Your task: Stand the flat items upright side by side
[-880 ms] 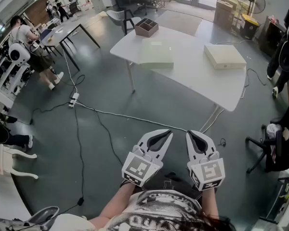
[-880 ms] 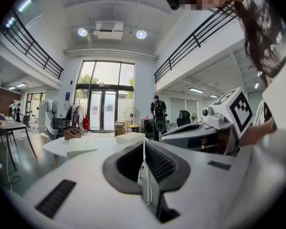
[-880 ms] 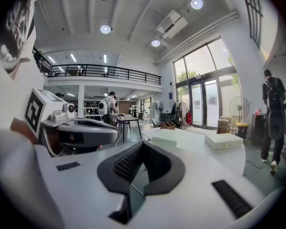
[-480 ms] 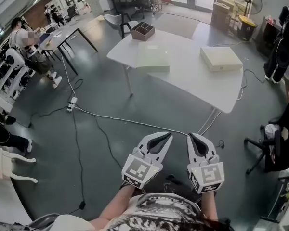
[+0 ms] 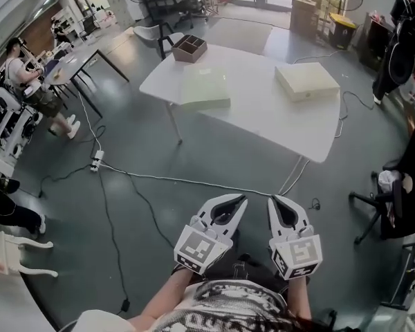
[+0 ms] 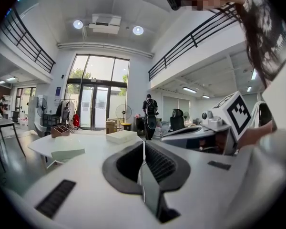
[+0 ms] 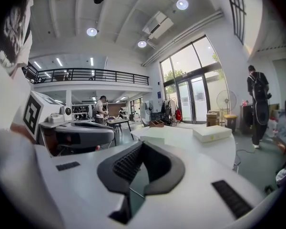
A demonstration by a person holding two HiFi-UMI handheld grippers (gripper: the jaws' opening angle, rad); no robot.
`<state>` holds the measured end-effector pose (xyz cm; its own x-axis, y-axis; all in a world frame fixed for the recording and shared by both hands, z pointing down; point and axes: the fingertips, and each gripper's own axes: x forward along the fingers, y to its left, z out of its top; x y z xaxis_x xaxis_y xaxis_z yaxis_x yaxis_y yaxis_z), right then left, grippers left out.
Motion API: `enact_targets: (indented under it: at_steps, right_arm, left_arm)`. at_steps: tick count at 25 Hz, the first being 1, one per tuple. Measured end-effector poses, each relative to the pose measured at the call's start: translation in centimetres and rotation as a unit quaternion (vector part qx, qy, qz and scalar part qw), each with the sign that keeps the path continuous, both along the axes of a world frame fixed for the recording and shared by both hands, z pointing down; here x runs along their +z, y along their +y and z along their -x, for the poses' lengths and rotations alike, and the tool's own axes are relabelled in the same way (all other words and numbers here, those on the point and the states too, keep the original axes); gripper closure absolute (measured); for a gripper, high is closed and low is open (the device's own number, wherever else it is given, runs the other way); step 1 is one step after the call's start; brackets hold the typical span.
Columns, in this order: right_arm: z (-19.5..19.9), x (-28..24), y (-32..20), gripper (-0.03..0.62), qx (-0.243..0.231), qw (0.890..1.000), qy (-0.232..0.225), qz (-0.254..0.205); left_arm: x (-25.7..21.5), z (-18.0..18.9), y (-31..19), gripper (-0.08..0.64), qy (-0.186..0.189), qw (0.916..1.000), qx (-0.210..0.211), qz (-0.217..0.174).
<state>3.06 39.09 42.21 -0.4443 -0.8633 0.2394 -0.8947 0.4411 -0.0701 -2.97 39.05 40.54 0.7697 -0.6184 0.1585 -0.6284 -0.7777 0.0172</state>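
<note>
Boxes (image 5: 205, 90) pale, lying flat on white table (image 5: 263, 116); left tongs (image 5: 239, 199), right tongs (image 5: 274, 200) together, empty.

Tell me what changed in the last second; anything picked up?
The white table, with the greenish box, the cream box and the wooden tray on it, slid leftward in the head view. Nothing taken or released. Left gripper and right gripper stay shut, empty, over the floor.

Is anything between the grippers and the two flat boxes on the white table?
No obstacle shows: only a cable on the floor lies between the left gripper, the right gripper and the table.
</note>
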Motion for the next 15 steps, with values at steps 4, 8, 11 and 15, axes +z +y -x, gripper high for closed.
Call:
enact_targets:
  at_steps: [4,8,11,15]
  right_arm:
    - [-0.6,0.6,-2.7,0.593,0.008,1.000,-0.001,0.008]
    - [-1.1,1.3,-7.3,0.592,0.020,1.000,-0.001,0.016]
    - [-1.1,1.6,-11.2,0.592,0.028,0.999,-0.001,0.022]
    - [-0.2,1.7,-16.7,0.592,0.040,0.999,-0.006,0.031]
  left_arm:
    - [0.7,-0.6,-3.0,0.541,0.002,0.9999,0.012,0.008]
    - [1.1,-1.3,-7.6,0.541,0.004,0.9995,0.028,0.010]
    - [1.5,-1.4,-11.4,0.541,-0.001,0.9991,0.040,0.011]
    - [1.3,-0.7,-17.6,0.541,-0.009,0.9983,0.055,0.015]
